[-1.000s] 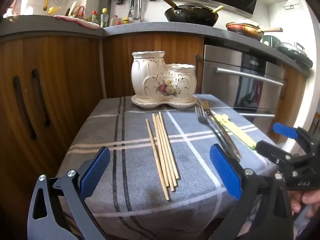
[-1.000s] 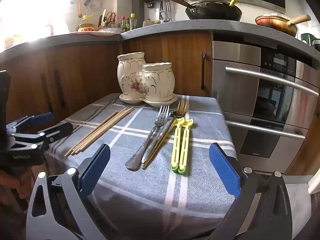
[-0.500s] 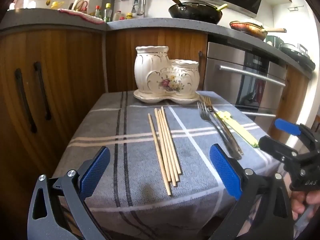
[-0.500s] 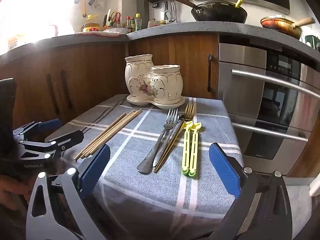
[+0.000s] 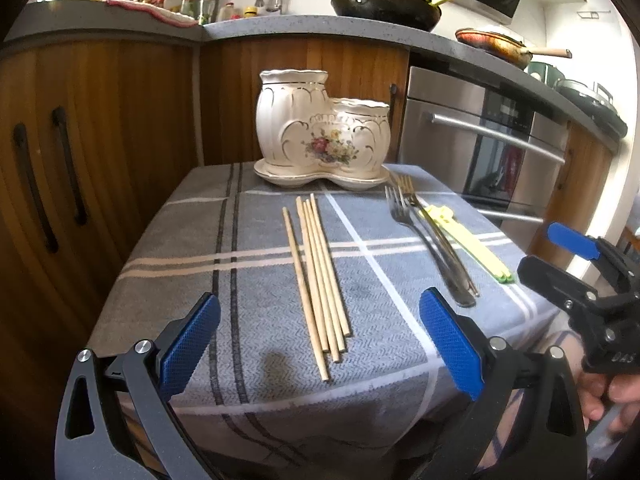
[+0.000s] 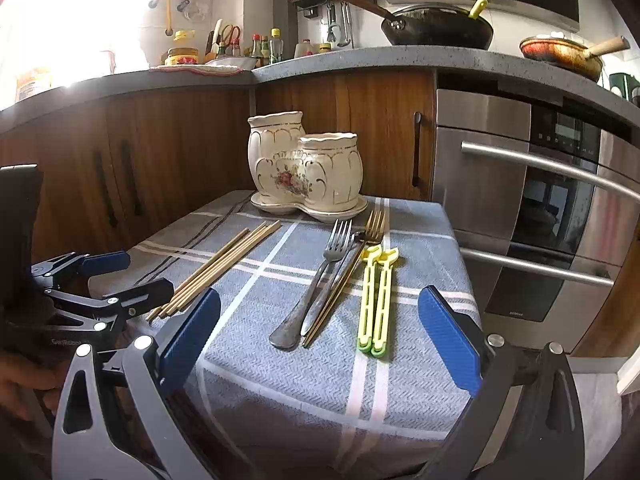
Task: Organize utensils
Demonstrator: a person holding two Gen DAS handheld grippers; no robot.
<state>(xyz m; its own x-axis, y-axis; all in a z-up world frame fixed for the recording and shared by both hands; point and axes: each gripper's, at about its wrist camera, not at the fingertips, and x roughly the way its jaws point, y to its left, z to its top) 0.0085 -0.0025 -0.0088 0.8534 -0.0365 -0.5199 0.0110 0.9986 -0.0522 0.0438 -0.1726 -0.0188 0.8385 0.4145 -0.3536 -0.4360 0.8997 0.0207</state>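
A cream ceramic two-pot utensil holder (image 5: 324, 136) (image 6: 304, 172) with a flower motif stands on its saucer at the far edge of the small table. Several wooden chopsticks (image 5: 318, 280) (image 6: 224, 268) lie side by side in the middle. To their right lie a silver fork (image 5: 424, 240) (image 6: 316, 284), a gold fork (image 6: 352, 272) and a yellow-green pair of plastic chopsticks (image 5: 468, 240) (image 6: 376, 300). My left gripper (image 5: 320, 340) hovers open at the near edge, in line with the wooden chopsticks. My right gripper (image 6: 320, 336) is open too, before the forks. Both hold nothing.
The table carries a grey checked cloth (image 5: 248, 280) (image 6: 420, 240). Wooden cabinets (image 5: 100, 120) stand to the left and behind, a steel oven (image 6: 520, 200) to the right. Pans (image 6: 436, 28) sit on the counter above. A hand (image 5: 604, 392) holds the right gripper.
Both grippers have come a little closer to the table and tilted slightly downward; the holder and utensils look larger. Nothing on the table has moved, and both grippers stayed open.
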